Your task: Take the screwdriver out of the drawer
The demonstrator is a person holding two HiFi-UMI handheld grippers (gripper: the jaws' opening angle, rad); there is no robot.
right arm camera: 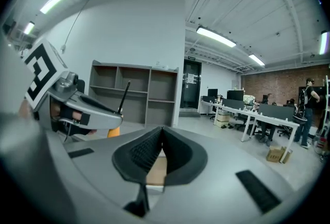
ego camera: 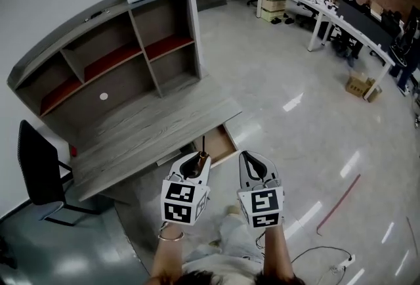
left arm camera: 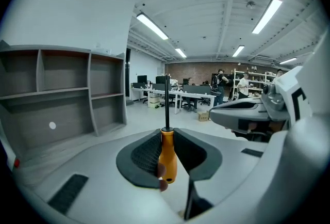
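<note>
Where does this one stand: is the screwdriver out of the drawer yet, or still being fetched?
Done: the screwdriver is clamped by its orange handle in the left gripper, shaft pointing up, and looks clear of the open drawer. In hand: holding it up in front of the desk. Left: little of the removal itself; the drawer is not closed. The right gripper is shut and empty.
</note>
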